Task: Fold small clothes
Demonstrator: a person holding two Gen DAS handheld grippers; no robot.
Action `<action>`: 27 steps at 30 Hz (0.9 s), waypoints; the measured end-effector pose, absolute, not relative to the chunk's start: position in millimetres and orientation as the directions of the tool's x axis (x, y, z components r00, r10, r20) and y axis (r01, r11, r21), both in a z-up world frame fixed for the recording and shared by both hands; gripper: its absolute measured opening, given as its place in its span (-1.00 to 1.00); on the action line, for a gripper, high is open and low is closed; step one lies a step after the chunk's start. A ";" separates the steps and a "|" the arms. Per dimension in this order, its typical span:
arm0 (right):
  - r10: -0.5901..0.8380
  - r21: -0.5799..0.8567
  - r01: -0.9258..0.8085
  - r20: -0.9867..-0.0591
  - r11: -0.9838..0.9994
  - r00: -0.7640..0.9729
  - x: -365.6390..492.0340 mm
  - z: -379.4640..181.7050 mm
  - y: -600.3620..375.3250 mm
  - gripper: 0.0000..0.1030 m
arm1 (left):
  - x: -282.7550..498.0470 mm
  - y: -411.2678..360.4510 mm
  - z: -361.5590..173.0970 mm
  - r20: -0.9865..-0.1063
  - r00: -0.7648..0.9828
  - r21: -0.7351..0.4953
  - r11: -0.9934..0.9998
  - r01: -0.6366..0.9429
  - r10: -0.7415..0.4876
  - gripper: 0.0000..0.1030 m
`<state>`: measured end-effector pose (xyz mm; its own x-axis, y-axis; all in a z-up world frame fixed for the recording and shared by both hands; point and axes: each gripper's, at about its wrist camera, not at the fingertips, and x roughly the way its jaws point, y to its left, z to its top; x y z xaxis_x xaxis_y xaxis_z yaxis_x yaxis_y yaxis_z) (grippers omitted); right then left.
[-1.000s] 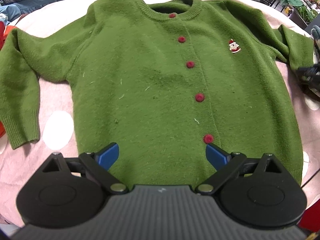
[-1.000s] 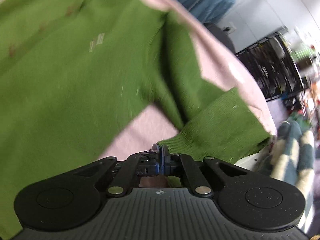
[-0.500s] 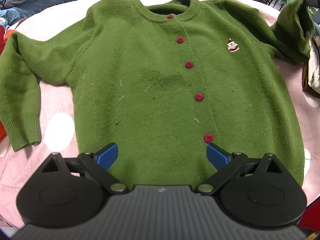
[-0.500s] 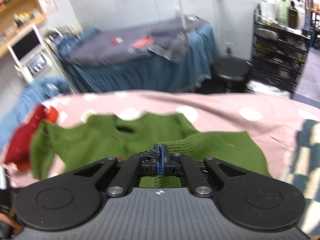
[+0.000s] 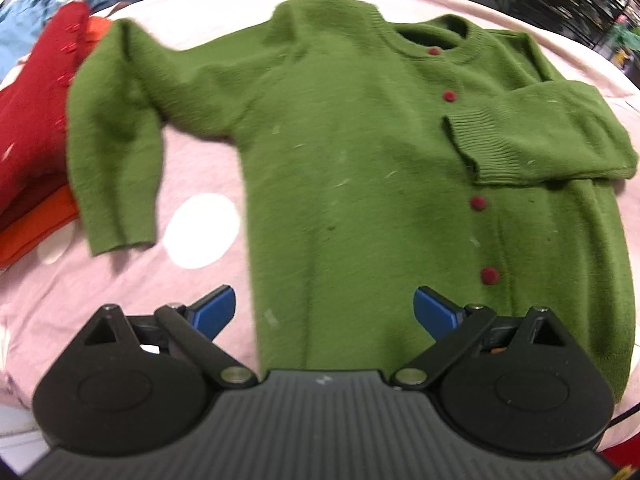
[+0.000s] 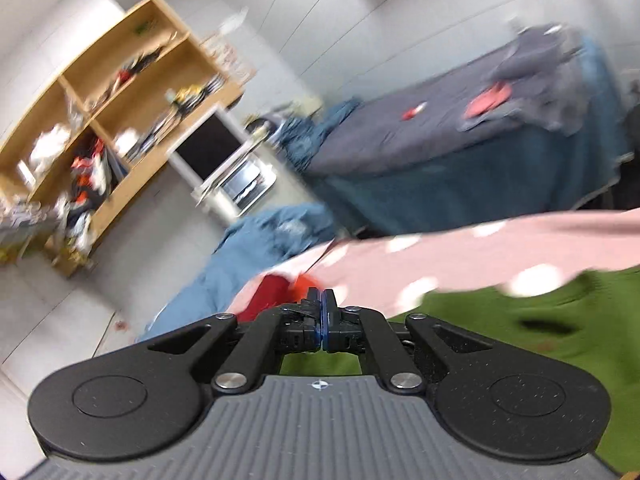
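On the pink dotted cloth (image 5: 120,280) lies the green cardigan (image 5: 360,160), buttoned, one sleeve (image 5: 540,136) folded across its chest, the other (image 5: 112,140) still out; left gripper (image 5: 324,312) spread above the hem, right gripper (image 6: 322,320) pressed together, empty; body folds remain

A green knitted cardigan (image 5: 344,168) lies spread flat on the pink white-dotted cloth-covered table (image 5: 120,280), neckline toward the far edge, hem toward the near edge. Its right-hand sleeve (image 5: 540,140) is folded across the chest, over the line of red buttons (image 5: 478,202). The left-hand sleeve (image 5: 112,152) lies beside the body. A pile of red and orange folded clothes (image 5: 36,128) sits at the table's left edge.
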<state>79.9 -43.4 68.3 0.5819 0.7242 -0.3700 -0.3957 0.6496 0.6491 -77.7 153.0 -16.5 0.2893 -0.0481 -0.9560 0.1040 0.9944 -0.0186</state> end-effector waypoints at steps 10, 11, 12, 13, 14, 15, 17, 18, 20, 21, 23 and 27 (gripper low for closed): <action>0.430 0.446 -0.141 -0.655 0.884 0.621 43.3 22.7 -96.5 -0.11 | -52.6 147.5 -17.6 -0.846 0.439 -0.296 0.952 0.082 -0.301 0.76; 0.389 0.416 -0.109 -0.681 0.903 0.621 36.2 17.9 -113.1 -0.11 | -43.8 140.1 -19.6 -0.814 0.451 -0.360 0.927 0.100 -0.365 0.66; 0.354 0.398 -0.071 -0.702 0.915 0.618 28.1 13.1 -129.8 -0.10 | -34.1 131.3 -23.1 -0.784 0.459 -0.414 0.903 0.116 -0.418 0.58; 0.327 0.388 -0.037 -0.718 0.921 0.614 18.9 8.1 -146.7 -0.10 | -23.8 122.1 -27.7 -0.766 0.462 -0.442 0.888 0.125 -0.446 0.54; 0.304 0.379 -0.007 -0.731 0.925 0.611 11.7 3.9 -159.8 -0.10 | -12.8 111.4 -33.1 -0.761 0.464 -0.449 0.885 0.128 -0.453 0.48; 0.278 0.366 0.020 -0.741 0.931 0.612 3.3 3.1 -172.8 -0.10 | -1.7 100.5 -39.3 -0.765 0.464 -0.438 0.889 0.133 -0.446 0.48; 0.235 0.339 0.054 -0.750 0.939 0.618 -11.1 2.0 -190.8 -0.07 | 17.7 78.9 -52.4 -0.783 0.459 -0.393 0.906 0.158 -0.420 0.48; 0.224 0.333 0.063 -0.751 0.941 0.621 -19.2 0.6 -198.9 -0.07 | 25.6 69.7 -59.0 -0.791 0.461 -0.366 0.915 0.168 -0.401 0.48; 0.215 0.338 0.082 -0.749 0.938 0.627 -31.4 -0.7 -208.6 -0.04 | 37.5 51.3 -71.9 -0.805 0.451 -0.335 0.923 0.192 -0.386 0.46; 0.212 0.341 0.092 -0.751 0.936 0.625 -35.2 -2.0 -212.0 -0.03 | 42.9 43.8 -78.3 -0.817 0.439 -0.315 0.927 0.202 -0.374 0.41; 0.211 0.344 0.105 -0.758 0.933 0.617 -40.4 -7.1 -214.0 -0.03 | 49.3 28.9 -88.2 -0.841 0.399 -0.300 0.929 0.218 -0.365 -0.20; 0.212 0.351 0.115 -0.762 0.929 0.612 -39.8 -14.0 -214.9 -0.03 | 51.2 25.8 -86.3 -0.845 0.378 -0.317 0.924 0.216 -0.378 -0.96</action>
<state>-39.8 -214.9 -14.0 0.6120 0.2117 -0.7620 0.1152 0.9294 0.3507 51.2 25.8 -86.3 0.3780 -0.3784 -0.8449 0.2157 0.9235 -0.3171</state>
